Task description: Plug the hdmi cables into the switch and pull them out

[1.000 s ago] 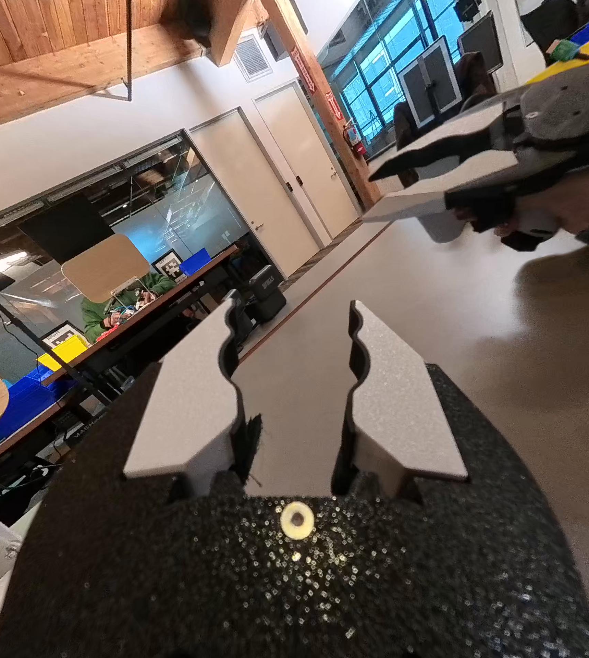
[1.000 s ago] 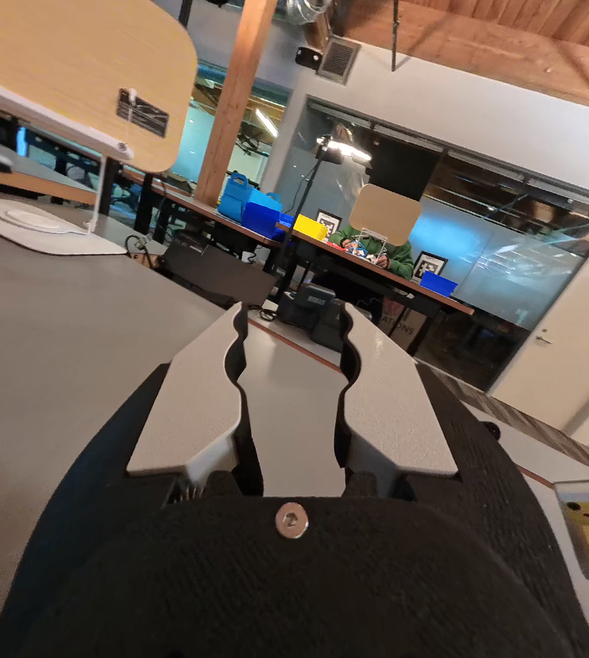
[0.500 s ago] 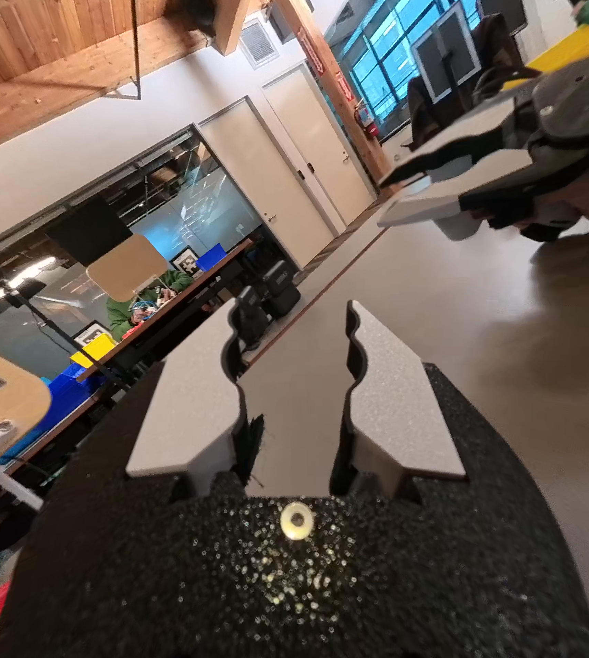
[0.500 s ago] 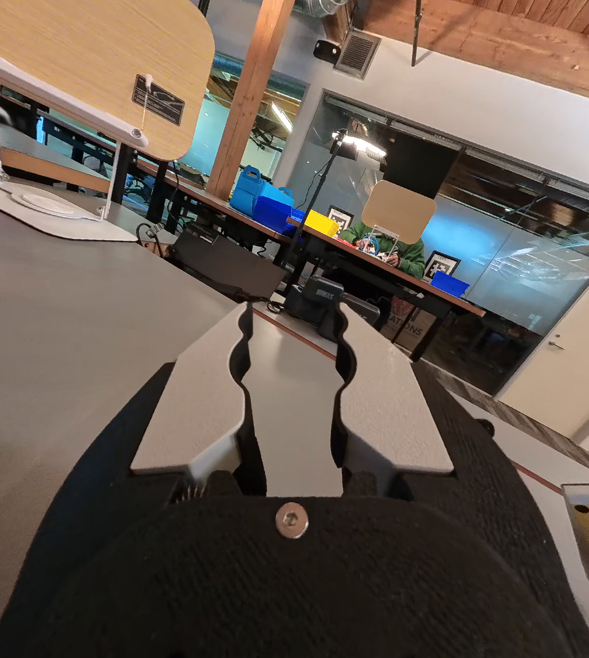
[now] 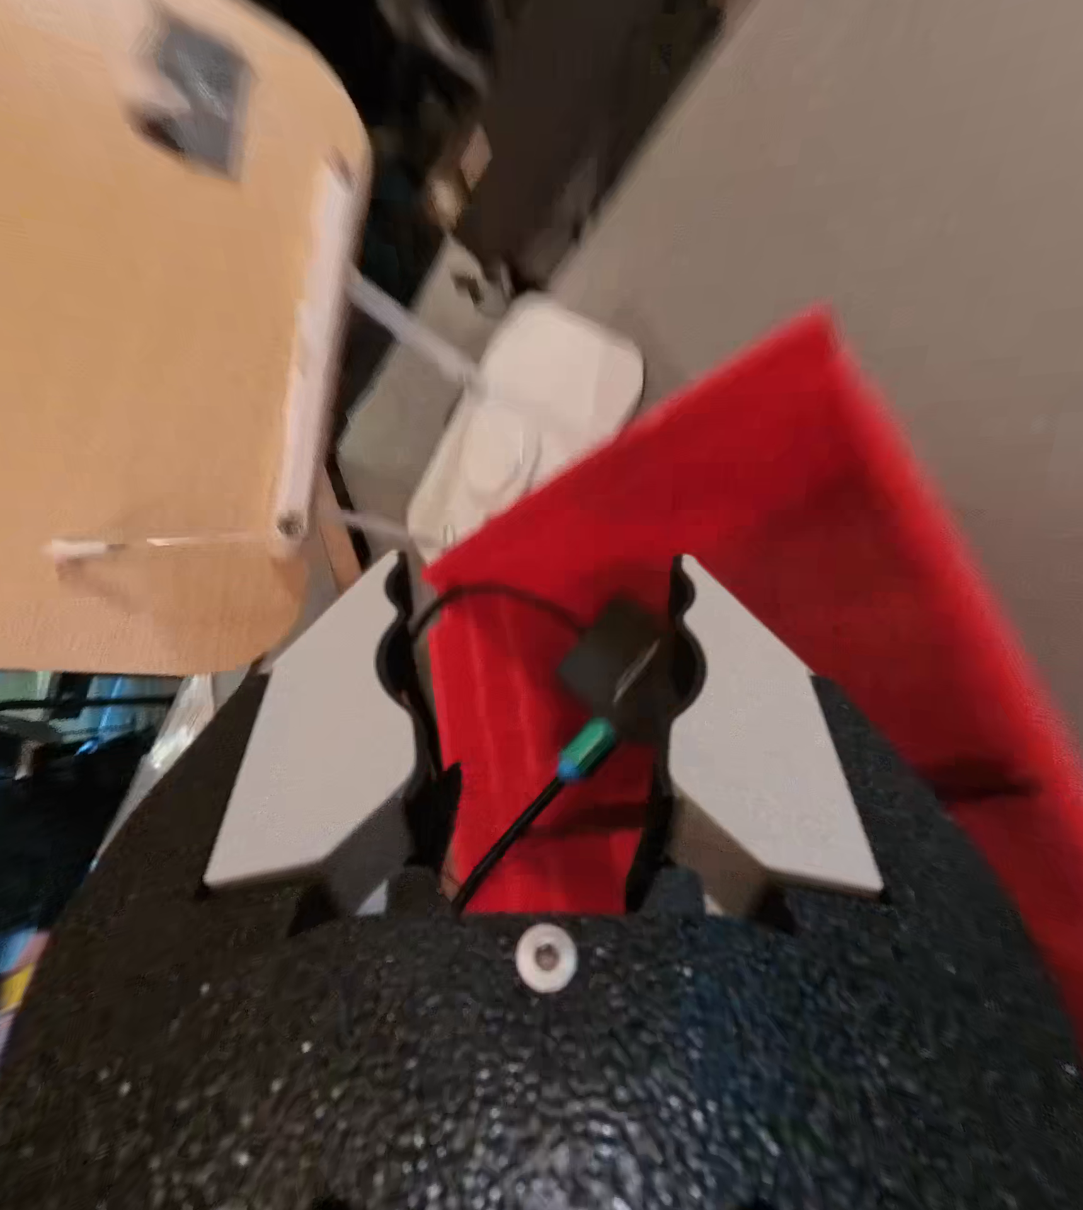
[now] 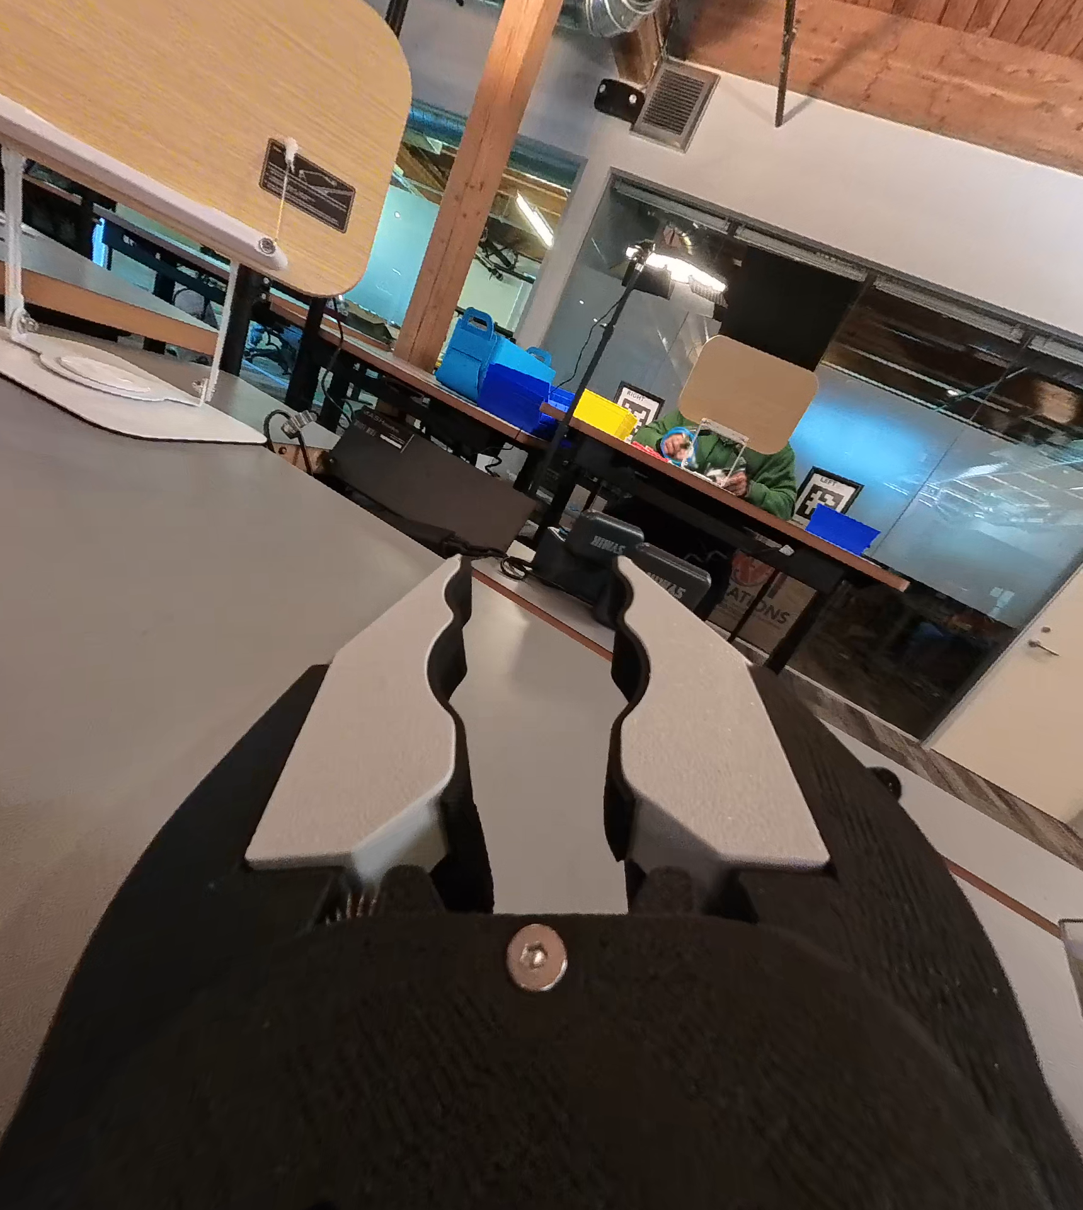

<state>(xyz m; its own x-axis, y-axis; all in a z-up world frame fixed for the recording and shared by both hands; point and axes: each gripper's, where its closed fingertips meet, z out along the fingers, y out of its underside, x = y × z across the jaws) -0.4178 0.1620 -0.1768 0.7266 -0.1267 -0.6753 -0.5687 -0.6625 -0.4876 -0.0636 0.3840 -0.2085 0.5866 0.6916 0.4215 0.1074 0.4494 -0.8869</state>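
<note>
Left gripper (image 5: 542, 661) hovered open over the red bin (image 5: 787, 524), a black switch (image 5: 614, 655) with its green-tipped cable (image 5: 581, 750) lying inside between its jaws. Right gripper (image 6: 538, 661) was open and empty over the bare counter (image 6: 100, 622). Step looked like the reach-in; next move likely needed a descent and a squeeze on the switch, view blurred.

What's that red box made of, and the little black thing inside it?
The red open box looks like smooth plastic: flat, evenly bright walls, though blur hides detail. The small black switch with its thin cable seems matte plastic, dull and unshiny.
</note>
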